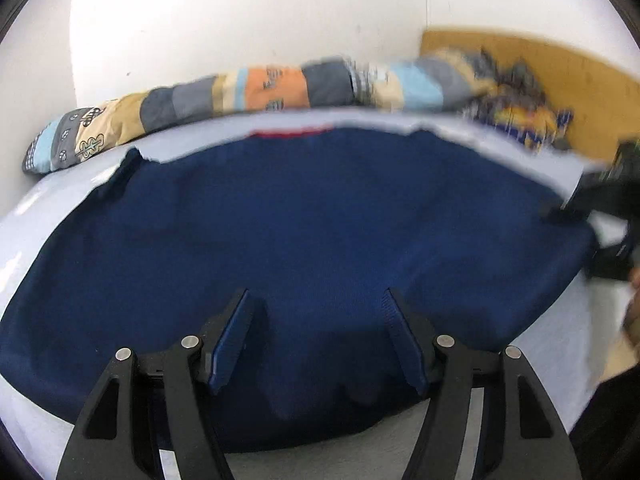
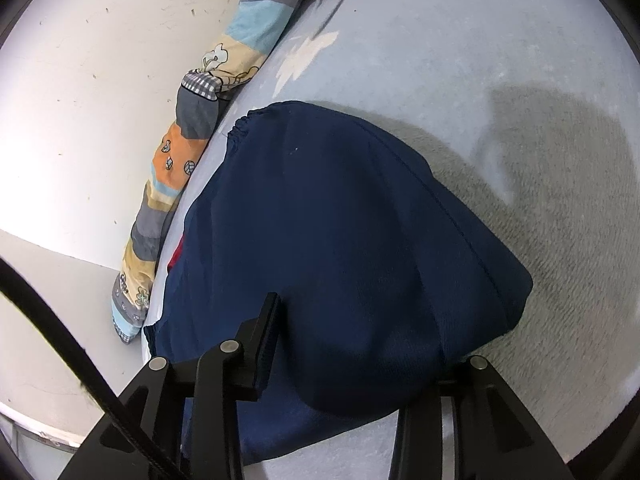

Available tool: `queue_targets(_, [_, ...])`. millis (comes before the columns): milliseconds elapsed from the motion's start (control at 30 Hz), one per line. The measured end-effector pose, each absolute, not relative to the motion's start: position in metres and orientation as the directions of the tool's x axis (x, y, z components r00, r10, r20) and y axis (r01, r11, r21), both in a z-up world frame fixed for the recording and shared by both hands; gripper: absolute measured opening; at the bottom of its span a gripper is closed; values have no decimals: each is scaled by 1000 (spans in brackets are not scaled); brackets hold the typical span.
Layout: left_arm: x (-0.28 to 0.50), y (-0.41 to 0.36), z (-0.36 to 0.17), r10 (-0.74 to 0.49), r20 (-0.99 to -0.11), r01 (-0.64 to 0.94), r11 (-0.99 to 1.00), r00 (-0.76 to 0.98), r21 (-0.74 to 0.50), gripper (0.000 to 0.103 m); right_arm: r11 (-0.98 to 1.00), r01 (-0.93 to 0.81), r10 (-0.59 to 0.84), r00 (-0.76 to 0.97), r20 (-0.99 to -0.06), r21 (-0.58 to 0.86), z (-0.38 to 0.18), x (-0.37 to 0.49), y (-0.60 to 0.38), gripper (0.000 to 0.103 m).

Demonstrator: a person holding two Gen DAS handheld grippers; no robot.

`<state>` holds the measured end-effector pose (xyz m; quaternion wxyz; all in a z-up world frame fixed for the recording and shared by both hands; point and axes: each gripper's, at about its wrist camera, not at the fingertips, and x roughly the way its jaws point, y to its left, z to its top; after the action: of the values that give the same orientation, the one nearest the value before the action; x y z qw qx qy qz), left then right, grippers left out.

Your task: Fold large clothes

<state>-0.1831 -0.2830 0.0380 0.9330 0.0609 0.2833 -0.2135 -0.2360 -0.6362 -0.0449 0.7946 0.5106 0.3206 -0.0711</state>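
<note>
On the pale blue bed sheet (image 1: 24,216) lies the navy garment (image 1: 304,216), spread flat, its far edge near a patchwork bolster (image 1: 192,100) that runs along the white wall (image 1: 240,12). A strip of red (image 1: 292,133) shows at the garment's far edge.

Left wrist view: left gripper (image 1: 316,300) hangs over the near part of the garment, jaws well apart. Navy cloth fills the gap between the fingers (image 1: 230,344), but neither pad presses on it; nothing gripped. View is motion-blurred. At the right edge, the right gripper (image 1: 600,200) sits at the garment's right-hand corner; a wooden headboard (image 1: 560,64) and crumpled patterned cloth (image 1: 516,112) lie behind it.

Right wrist view: right gripper (image 2: 352,344), jaws partly apart. A fold of the navy garment (image 2: 340,220) bulges between them and drapes over the right finger, hiding its pad. The left finger (image 2: 266,344) stands just clear of the cloth's side. Cannot tell whether the hidden pad bears on the fabric. An elastic gathered hem (image 2: 244,124) shows at the garment's far end, beside the bolster (image 2: 192,120). A black cable (image 2: 60,320) crosses the lower left.
</note>
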Motion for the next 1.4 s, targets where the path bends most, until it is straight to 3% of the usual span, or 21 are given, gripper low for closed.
queue_targets(67, [-189,-283,45,-364,-534,439,898,763,14,66,458,441,217,786,-578,772,-45,-235,-637,45])
queue_targets(167, [-184,-292,28,-336,-601,452,891,725,47,69,456,438,214,791,-573,775,-45,-234,-635,51])
queue_targets(233, [-186,-291,26,-333,-584,440,897,740,46,69,459,433,214,794,-570,776,-44,-234,-633,54])
queue_targets(333, [-192,-290,37,-317,-552,406,913,771,43,69,462,432,213,794,-570,775,-45,-234,-632,54])
queue_targets(433, [-195,-290,35,-281,-548,376,924,788,67,84,454,430,213,798,-564,780,-46,-235,-633,55])
queue_targets(900, [-186,-287,26,-245,-599,337,940,762,44,91,437,405,240,809,-537,803,-55,-236,-635,56])
queue_targets(1167, [-184,-285,26,-241,-608,334,941,757,43,93,483,418,184,811,-556,769,-50,-235,-626,56])
queue_targets(1300, [-184,-286,26,-235,-610,330,943,757,47,94,447,413,185,825,-534,794,-54,-238,-630,46])
queue_targets(1400, [-183,-285,26,-233,-611,329,943,757,48,94,408,394,214,836,-506,824,-57,-240,-636,30])
